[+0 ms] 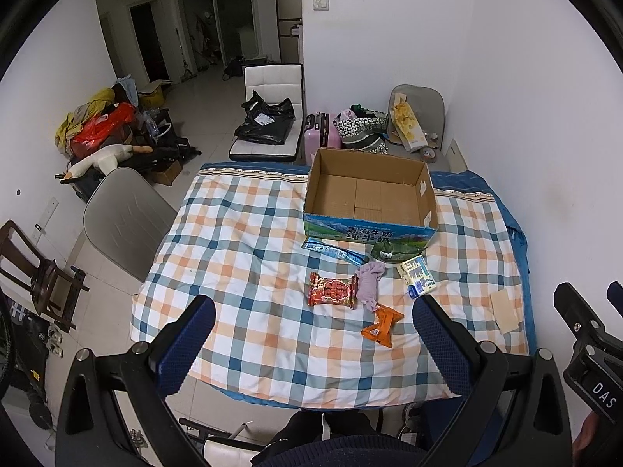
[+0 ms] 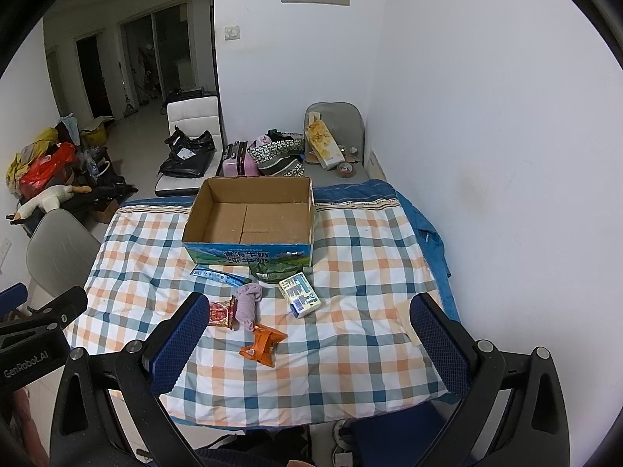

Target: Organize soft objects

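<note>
A checked quilt (image 1: 272, 264) covers the table, with an empty cardboard box (image 1: 370, 198) at its far side and the purple sock (image 1: 370, 282) lying among snack packets (image 1: 333, 290) just before it. Both the left gripper (image 1: 311, 334) and right gripper (image 2: 307, 334) hang wide apart and empty above the near edge. The sock touches the packets, so a careless pinch could drag a wrapper or bunch the quilt.

Open cardboard box (image 1: 370, 198), empty, upright at far side. Just before its front wall: blue packet (image 1: 335, 251) and green pouch (image 1: 393, 251), flat. Nearer: red snack packet (image 1: 333, 290), flat; crumpled lilac cloth (image 1: 370, 282) beside it; white-blue carton (image 1: 417, 280) to the right; orange packet (image 1: 381, 325) nearest.
</note>
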`<state>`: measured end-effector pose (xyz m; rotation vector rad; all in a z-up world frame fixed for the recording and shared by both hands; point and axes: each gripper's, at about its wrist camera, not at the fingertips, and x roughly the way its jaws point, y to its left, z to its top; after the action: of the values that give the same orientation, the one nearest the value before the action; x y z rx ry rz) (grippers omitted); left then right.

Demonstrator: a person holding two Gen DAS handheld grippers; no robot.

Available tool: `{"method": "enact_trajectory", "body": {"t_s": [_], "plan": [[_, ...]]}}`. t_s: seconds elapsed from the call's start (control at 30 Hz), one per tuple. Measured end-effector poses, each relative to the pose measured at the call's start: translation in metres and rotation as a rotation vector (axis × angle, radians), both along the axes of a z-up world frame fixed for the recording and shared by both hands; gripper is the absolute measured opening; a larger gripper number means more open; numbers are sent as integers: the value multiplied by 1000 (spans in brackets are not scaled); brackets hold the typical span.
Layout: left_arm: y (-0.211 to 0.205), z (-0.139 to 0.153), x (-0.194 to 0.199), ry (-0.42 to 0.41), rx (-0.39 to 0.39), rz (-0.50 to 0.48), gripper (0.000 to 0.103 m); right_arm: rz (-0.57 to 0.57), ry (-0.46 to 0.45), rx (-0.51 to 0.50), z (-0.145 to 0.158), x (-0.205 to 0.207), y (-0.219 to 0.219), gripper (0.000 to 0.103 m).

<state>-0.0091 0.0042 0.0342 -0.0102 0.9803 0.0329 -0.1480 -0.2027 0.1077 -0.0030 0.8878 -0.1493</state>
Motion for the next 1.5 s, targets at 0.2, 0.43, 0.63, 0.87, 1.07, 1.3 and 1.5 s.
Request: {"method": "enact_trajectory", "body": {"t_s": [0.2,0.43,0.63,0.87,1.07,1.3,1.5], "plan": [[1,0,0,4,-4,-2,103,1,0,-1,2,-2,3,103],[1,-1,0,9,-4,-4,103,3,3,0,1,-3,3,103],[0,-1,-2,3,-5,-5,103,3,3,-2,-1,-3,4,103],[0,-3,-3,2,-5,-7,103,0,1,-1,-1,-4,4,103],[0,-3,-1,-1,-4,-6,103,2,3,1,-3,-4,3,103],[1,-2,1,-3,-8,-5,103,0,3,0,-3,-4,4,103],[1,-2,3,-2,-9,-4,103,1,4,2,-3,-4,3,103]]}}
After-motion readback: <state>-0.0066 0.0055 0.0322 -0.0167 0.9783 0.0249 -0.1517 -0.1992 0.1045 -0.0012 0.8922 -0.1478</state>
